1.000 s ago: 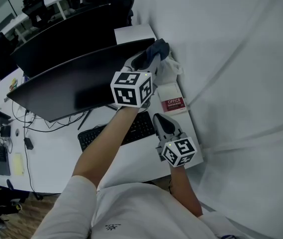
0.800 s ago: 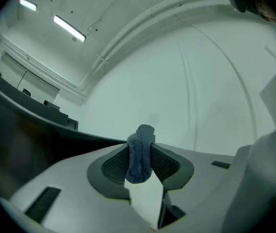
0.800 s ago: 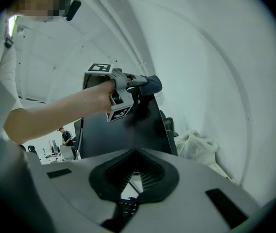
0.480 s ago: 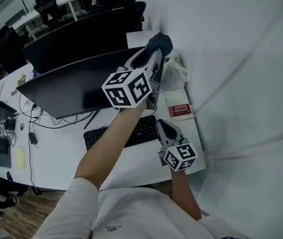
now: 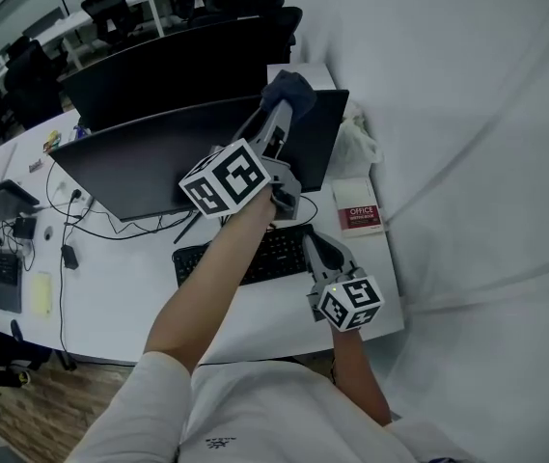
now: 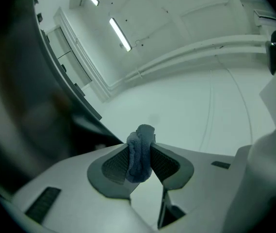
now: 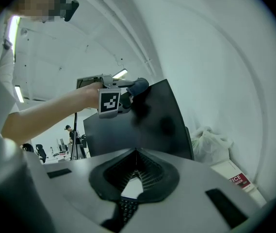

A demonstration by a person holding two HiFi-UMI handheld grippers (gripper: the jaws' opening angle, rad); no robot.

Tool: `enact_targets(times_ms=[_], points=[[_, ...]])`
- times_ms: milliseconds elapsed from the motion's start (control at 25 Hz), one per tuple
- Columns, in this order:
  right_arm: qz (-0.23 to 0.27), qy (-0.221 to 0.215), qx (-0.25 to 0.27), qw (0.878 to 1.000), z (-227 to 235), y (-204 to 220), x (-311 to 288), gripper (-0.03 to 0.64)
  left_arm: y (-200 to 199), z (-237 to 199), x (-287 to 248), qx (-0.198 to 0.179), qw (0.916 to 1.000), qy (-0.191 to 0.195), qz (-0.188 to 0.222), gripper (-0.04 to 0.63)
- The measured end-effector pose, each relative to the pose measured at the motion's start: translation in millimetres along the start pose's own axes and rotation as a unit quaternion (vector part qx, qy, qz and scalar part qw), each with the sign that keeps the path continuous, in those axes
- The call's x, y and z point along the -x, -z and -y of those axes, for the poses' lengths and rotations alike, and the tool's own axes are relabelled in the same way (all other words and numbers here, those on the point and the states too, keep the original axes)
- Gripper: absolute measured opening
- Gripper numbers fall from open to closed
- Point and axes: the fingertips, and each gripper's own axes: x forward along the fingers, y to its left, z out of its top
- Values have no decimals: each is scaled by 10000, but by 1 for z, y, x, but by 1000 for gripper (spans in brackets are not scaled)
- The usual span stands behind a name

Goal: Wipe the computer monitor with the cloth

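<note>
A wide, dark, curved monitor (image 5: 158, 167) stands on the white desk (image 5: 110, 297). My left gripper (image 5: 280, 114) reaches up to the monitor's upper right part, shut on a bunched blue cloth (image 5: 288, 92) that lies against the screen. In the left gripper view the cloth (image 6: 145, 132) is pinched between the two pads, with the monitor's edge (image 6: 26, 81) dark at the left. My right gripper (image 5: 313, 235) hovers low over the desk's right end, shut with nothing in it. Its own view shows the monitor (image 7: 152, 127), the left gripper (image 7: 128, 97) and the cloth (image 7: 138, 87) ahead of the right gripper (image 7: 137, 171).
A black keyboard (image 5: 255, 254) lies under the monitor. To the right are a white box with a red label (image 5: 361, 218) and a crumpled plastic bag (image 5: 359, 143), against a white fabric wall (image 5: 467, 114). Cables (image 5: 71, 210) trail on the left. A second monitor (image 5: 178, 66) stands behind.
The left gripper has carried the cloth from the monitor's top right corner leftward onto the screen. The right gripper has stayed in place.
</note>
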Motion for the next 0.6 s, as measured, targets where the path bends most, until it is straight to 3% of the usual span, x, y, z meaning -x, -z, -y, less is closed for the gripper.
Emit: enact_targets(times_ms=[600], points=[[-134, -298, 171, 9993, -78, 8, -40, 20, -66, -57, 71, 114, 9992, -274, 262, 132]])
